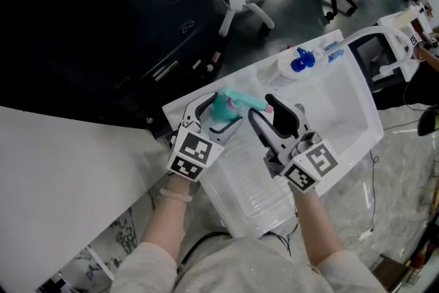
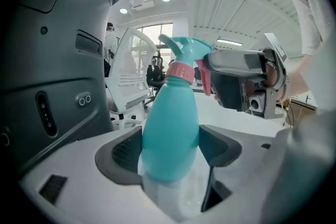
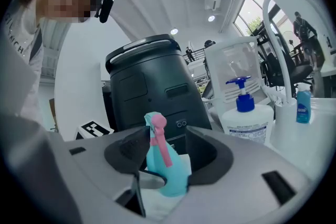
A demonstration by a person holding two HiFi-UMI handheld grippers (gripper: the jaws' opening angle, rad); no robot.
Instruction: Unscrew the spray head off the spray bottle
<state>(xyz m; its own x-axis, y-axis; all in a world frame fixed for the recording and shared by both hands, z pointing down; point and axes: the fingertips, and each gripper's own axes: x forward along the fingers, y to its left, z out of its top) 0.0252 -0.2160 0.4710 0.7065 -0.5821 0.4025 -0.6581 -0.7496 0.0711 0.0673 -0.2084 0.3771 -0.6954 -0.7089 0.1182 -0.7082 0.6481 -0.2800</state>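
left gripper (image 1: pixel 219 114) clamped on teal body of spray bottle (image 2: pixel 170 134); bottle's neck points away from it, toward right gripper (image 1: pixel 274 114). bottle held over white basin (image 1: pixel 360 116). right gripper partly open: spray head (image 3: pixel 157 157) with pink trigger stands between jaws, no firm squeeze visible.
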